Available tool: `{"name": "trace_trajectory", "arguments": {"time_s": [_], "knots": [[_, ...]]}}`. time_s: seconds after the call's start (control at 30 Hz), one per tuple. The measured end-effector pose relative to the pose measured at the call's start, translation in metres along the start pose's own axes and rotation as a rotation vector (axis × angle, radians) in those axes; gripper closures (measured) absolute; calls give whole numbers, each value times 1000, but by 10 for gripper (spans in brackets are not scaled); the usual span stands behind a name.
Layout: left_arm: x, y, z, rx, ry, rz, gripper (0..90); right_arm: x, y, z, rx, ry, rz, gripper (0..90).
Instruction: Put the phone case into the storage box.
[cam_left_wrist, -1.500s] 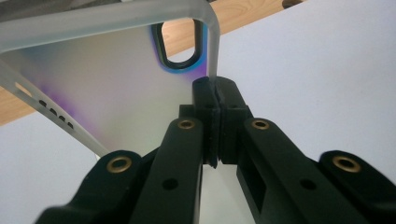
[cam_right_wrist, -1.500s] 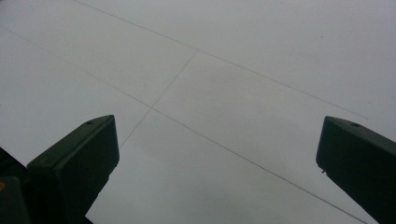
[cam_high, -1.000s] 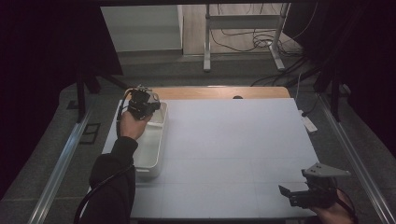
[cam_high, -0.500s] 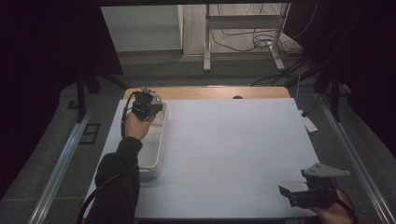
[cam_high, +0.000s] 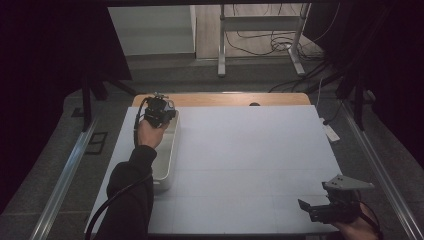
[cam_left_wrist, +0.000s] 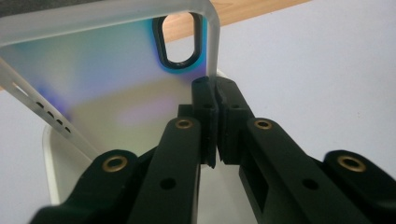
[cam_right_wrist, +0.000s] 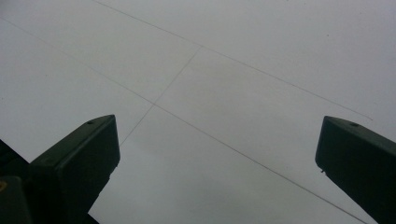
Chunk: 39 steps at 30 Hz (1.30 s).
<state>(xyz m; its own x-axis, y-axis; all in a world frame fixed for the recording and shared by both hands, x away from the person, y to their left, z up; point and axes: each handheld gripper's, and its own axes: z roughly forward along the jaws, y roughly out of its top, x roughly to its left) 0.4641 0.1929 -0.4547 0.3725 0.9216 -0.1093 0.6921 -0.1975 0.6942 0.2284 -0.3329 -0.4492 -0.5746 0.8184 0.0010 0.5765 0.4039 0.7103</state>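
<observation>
Lifted higher, left gripper (cam_left_wrist: 212, 126) clamps phone case (cam_left_wrist: 107, 74) above seemingly empty tray (cam_high: 167, 165); right gripper (cam_right_wrist: 217, 154) jaws apart.

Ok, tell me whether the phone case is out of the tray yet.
Lifted, yes: the left tool is shut on the phone case edge, holding it above the tray.

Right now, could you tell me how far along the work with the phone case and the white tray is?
Done: the left gripper has shut on the edge of the frosted phone case by its camera cutout. In hand: the case hangs above the far end of the white tray. Left: setting it down somewhere, probably on the white table cover. The right gripper, jaws open, waits over the cover's near right corner.
</observation>
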Motion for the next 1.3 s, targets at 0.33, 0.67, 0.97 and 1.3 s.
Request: {"name": "trace_trajectory", "arguments": {"time_s": [0.33, 0.67, 0.97, 1.3], "knots": [[0, 0, -1, -29, -8, -4, 761, 0, 0, 0, 2, 0, -1, 0], [-3, 2, -3, -27, -35, 20, 614, 0, 0, 0, 1, 1, 0, 0], [-6, 1, -4, -22, -81, 25, 439, 0, 0, 0, 5, 0, -2, 0], [-6, -2, -6, -23, -86, 34, 260, 0, 0, 0, 5, -2, 1, 0]]}}
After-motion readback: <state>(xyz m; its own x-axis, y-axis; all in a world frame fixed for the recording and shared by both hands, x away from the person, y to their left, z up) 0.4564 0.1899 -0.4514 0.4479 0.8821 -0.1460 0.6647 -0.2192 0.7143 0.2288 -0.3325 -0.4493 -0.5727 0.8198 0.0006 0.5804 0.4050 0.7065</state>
